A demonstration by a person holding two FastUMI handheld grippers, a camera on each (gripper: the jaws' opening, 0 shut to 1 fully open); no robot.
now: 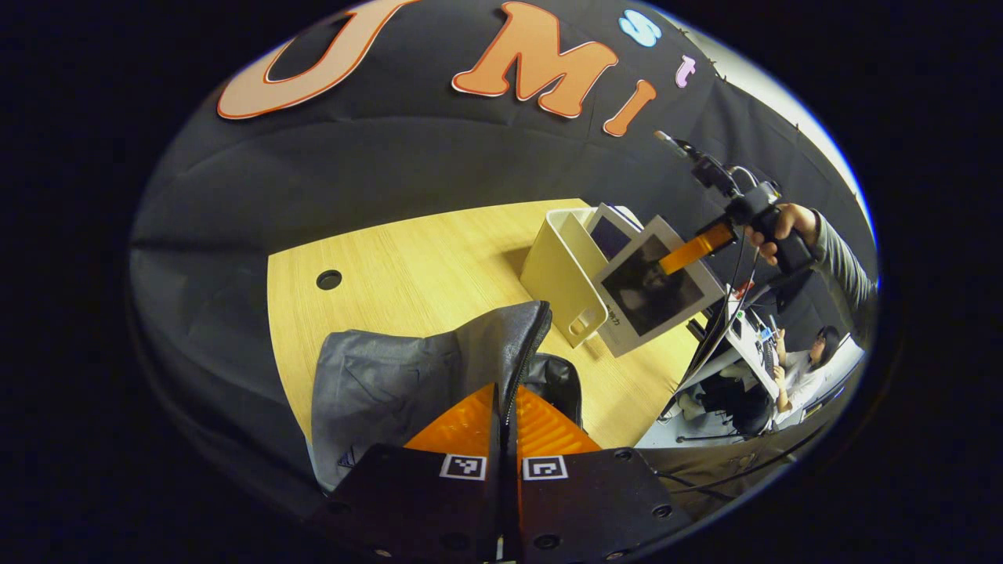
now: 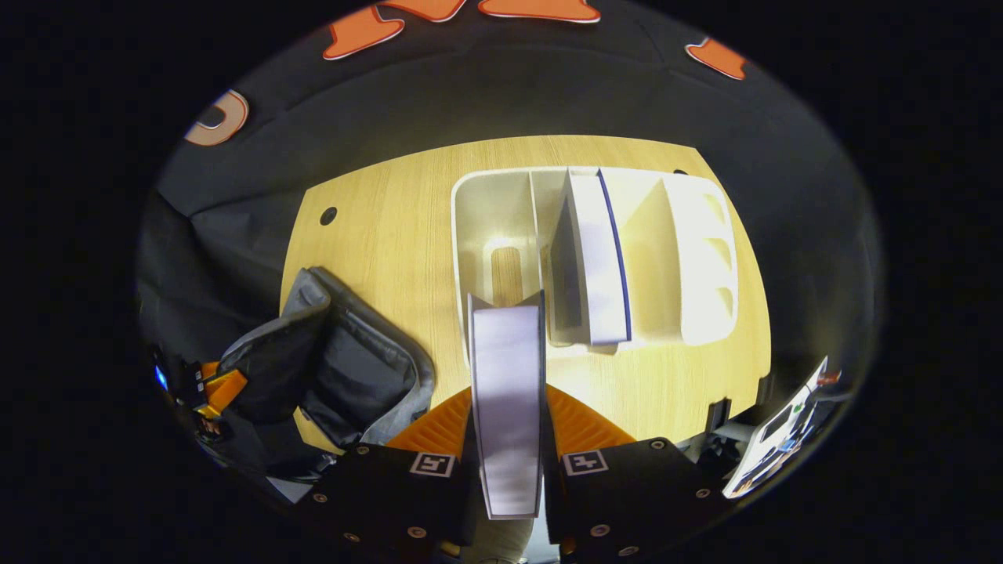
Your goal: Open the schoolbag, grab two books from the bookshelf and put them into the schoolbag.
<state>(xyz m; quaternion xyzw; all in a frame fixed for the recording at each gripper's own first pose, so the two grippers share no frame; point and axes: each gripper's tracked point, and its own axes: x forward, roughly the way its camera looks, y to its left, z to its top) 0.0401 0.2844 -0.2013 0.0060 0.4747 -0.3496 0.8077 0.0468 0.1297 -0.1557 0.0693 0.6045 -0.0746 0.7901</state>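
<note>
Where our right gripper [image 2: 508,407] rides, both of its fingers press on the sides of a thin white-edged book with a dark cover [image 2: 507,407], which we hold upright, spine edge toward the camera, lifted just in front of the cream plastic bookshelf with upright dividers [image 2: 709,258]. Beyond it, a second white book with a blue edge [image 2: 599,258] stands in a middle compartment of that bookshelf, leaning against a divider. In the left gripper view we see the same raised book [image 1: 650,286] from its flat side, clamped near one corner by the right gripper [image 1: 693,247], with the hand [image 1: 776,231] that grips it coming in from the right in a grey sleeve [image 1: 842,266]. Our left gripper [image 1: 501,415] is closed on the zipper edge of the grey fabric schoolbag [image 1: 407,384], its fingers nearly together with the rim of the opening pinched between them and pulled upward. From the right gripper view the schoolbag [image 2: 353,368] lies at the near left corner of the light wooden table [image 2: 392,235], well apart from the bookshelf, and its mouth looks open, though the fisheye edge makes the inside hard to judge. Off past the table's right edge, a seated person [image 1: 807,364] works at a desk.
</note>
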